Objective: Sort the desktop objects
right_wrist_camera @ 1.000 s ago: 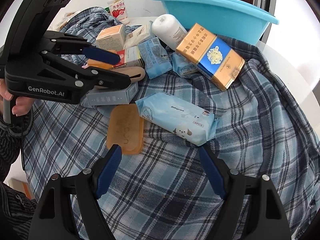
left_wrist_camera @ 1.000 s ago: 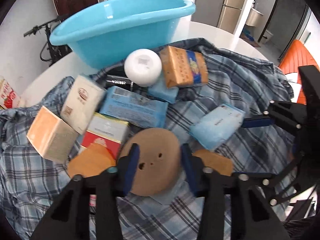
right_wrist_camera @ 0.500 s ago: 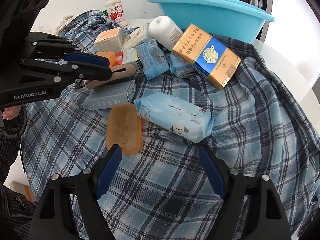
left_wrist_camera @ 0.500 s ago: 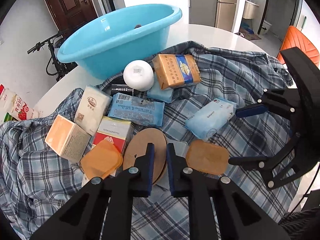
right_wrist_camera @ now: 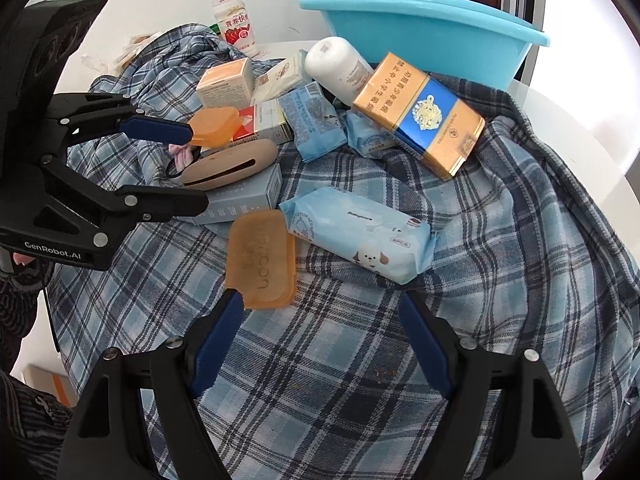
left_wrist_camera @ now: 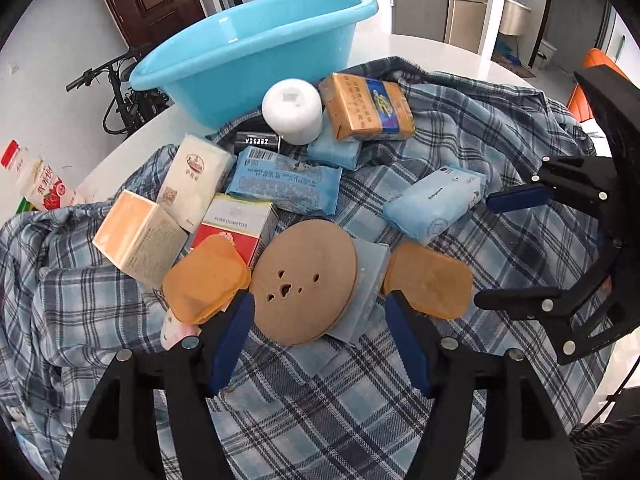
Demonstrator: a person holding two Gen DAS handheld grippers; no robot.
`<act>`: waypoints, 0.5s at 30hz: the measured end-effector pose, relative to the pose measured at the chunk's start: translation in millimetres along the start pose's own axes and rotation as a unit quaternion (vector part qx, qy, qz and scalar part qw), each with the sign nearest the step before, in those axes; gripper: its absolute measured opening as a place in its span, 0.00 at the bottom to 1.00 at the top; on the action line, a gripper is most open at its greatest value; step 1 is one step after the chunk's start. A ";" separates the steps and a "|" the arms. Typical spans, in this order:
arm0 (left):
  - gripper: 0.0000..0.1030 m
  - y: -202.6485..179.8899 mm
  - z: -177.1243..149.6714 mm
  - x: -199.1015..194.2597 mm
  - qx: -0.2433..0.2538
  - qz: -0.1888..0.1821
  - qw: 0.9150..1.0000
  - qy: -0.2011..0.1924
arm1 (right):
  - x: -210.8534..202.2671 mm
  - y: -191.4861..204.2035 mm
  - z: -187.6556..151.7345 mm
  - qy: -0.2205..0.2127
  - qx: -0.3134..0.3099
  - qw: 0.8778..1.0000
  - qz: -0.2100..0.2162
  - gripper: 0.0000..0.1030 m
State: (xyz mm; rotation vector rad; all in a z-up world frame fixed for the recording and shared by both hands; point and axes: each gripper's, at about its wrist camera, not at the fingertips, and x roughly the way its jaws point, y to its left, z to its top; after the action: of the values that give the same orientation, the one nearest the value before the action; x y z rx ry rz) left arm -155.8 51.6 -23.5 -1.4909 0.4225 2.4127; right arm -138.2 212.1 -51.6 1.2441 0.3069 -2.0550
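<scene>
A round brown disc point(left_wrist_camera: 306, 280) with small holes lies tilted on a grey box point(right_wrist_camera: 240, 200). My left gripper point(left_wrist_camera: 318, 340) hovers over it; its jaws are opening, the disc lies between them and the pads do not press it. An orange lid point(left_wrist_camera: 206, 280) lies left of the disc, another orange lid point(left_wrist_camera: 430, 280) right of it. My right gripper point(right_wrist_camera: 320, 344) stands open over bare plaid cloth point(right_wrist_camera: 520, 240), nothing between its fingers. The second lid point(right_wrist_camera: 262, 258) is just ahead of its left finger. A blue basin point(left_wrist_camera: 248, 60) stands at the back.
On the cloth lie a wipes pack point(right_wrist_camera: 360, 236), a gold-and-blue carton point(right_wrist_camera: 420, 120), a white bottle point(left_wrist_camera: 292, 106), a red cigarette box point(left_wrist_camera: 236, 228), an orange box point(left_wrist_camera: 136, 236) and several blue packets. A drink bottle point(right_wrist_camera: 234, 20) stands behind on the white table.
The left jaws straddled the disc a second ago, stood nearly together half a second ago, and are apart again now. The left gripper has drawn back a little. The right gripper has not moved.
</scene>
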 end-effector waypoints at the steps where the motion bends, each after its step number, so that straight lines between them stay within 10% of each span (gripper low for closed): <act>1: 0.68 1.0 -0.5 2.2 -0.002 0.002 1.000 0.003 | 0.2 1.2 -0.4 0.000 -0.002 1.000 -0.001 0.76; 15: 0.73 19.8 0.5 31.5 -0.043 -0.038 0.997 0.047 | 8.8 2.9 3.5 0.015 -0.008 1.000 -0.002 0.76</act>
State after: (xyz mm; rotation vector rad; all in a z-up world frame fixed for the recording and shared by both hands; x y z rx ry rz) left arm -177.3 36.0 -49.6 -1.6304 0.2790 2.3364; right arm -141.2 204.2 -56.9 1.2655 0.3397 -2.0343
